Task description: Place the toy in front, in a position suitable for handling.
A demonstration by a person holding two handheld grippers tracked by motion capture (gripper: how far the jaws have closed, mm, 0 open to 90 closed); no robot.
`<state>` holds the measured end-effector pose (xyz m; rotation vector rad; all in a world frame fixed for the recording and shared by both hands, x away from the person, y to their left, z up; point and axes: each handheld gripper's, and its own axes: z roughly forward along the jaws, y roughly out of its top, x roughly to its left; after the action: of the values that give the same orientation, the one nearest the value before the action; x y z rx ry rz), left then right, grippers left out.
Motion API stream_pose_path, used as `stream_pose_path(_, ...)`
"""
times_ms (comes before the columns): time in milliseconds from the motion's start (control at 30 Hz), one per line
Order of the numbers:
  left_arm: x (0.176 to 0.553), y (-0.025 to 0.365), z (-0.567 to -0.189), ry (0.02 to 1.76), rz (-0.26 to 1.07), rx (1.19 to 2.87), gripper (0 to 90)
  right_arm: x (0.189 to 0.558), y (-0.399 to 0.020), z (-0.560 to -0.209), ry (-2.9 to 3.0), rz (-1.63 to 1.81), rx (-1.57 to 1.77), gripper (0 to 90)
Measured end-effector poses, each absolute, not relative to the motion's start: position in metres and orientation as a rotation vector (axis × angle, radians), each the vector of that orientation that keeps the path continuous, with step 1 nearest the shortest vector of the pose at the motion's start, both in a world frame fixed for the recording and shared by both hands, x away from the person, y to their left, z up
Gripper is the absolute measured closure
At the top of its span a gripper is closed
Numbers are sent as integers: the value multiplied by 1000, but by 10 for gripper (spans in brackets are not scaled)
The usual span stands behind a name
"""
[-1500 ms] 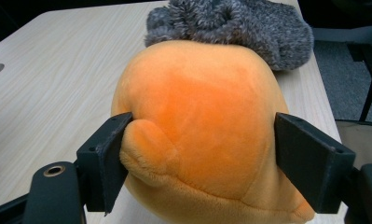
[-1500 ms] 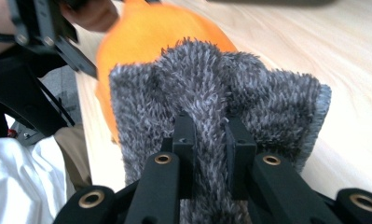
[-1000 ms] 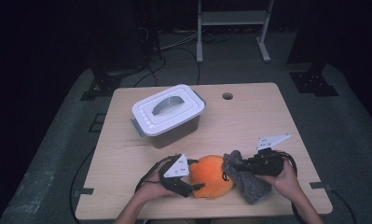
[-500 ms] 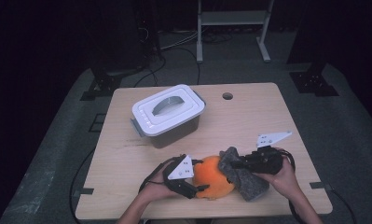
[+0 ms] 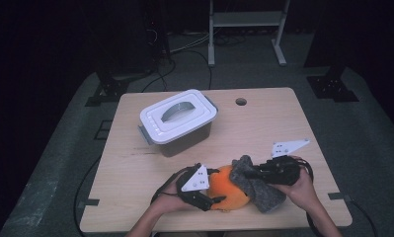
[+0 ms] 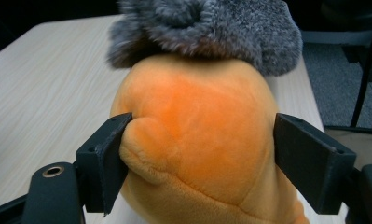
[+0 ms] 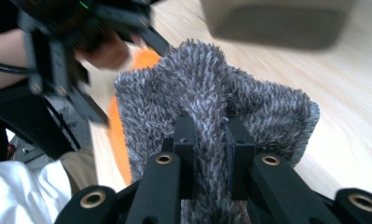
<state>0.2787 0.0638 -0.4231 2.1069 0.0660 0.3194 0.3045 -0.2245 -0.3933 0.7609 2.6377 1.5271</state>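
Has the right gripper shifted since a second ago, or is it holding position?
Yes, slightly: the right gripper, pinching the grey fuzzy cloth, has moved a little toward the lidded box, further over the orange plush.

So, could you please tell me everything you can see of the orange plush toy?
The orange plush toy is a rounded, soft ball of short, velvety fabric with a stitched seam low on its front. It sits near the front edge of the wooden table. The left gripper clamps it from both sides, one pad denting the fabric. A grey fuzzy cloth lies against its far side, pinched by the right gripper.
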Motion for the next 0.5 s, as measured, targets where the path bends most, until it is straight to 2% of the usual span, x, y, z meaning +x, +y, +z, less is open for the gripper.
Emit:
stream_pose_path(100, 279, 64, -423, 71, 316, 2114, 188, 302, -212, -396, 2673, 1448, 722, 777)
stream_pose_path(233, 282, 69, -417, 121, 289, 2087, 143, 304, -221, -402, 2681, 1467, 759, 777)
stream_pose_path(267, 283, 71, -417, 127, 288, 2088, 151, 305, -223, -403, 2676, 1468, 766, 777)
stream_pose_path(333, 284, 72, -419, 124, 280, 2096, 258, 306, -230, -404, 2676, 1467, 797, 777)
stream_pose_path(400, 283, 70, -420, 124, 284, 2093, 303, 307, -234, -404, 2678, 1453, 809, 777)
stream_pose_path(500, 281, 66, -419, 103, 297, 2100, 318, 304, -232, -397, 2663, 1446, 781, 779)
